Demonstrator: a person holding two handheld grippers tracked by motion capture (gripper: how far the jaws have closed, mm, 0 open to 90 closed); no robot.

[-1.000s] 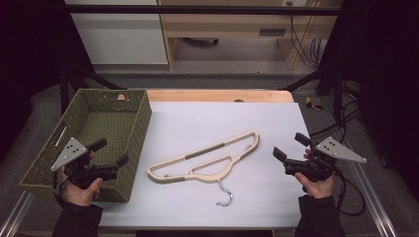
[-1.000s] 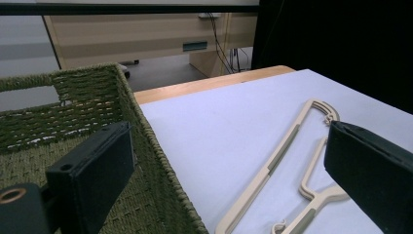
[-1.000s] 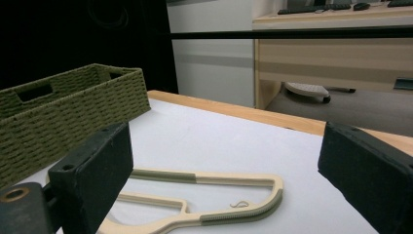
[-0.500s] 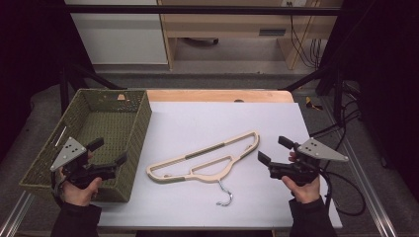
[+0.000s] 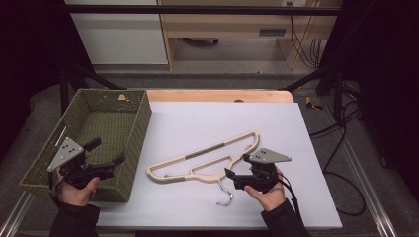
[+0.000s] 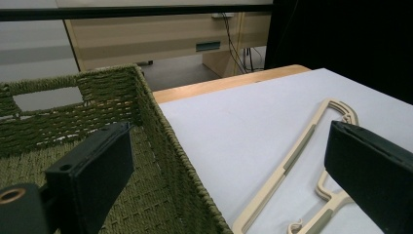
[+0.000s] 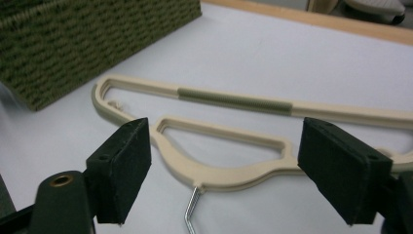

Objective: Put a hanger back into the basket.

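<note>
High view: cream hanger [image 5: 205,159] flat on white table [image 5: 197,123], beside green woven basket [image 5: 106,126]; right gripper [image 5: 237,173] at its neck; left gripper [image 5: 106,152] over basket's near corner. Left gripper view: jaws wide apart, empty; right gripper view: jaws wide, holding nothing, hanger's metal hook [image 7: 192,207] between.

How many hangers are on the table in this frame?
1. The cream hanger lies flat on the white table, between the green basket and the right gripper. None visible inside the basket.

Hanger [image 6: 292,165] lower end + hook cut off, left gripper view bottom edge.
</note>
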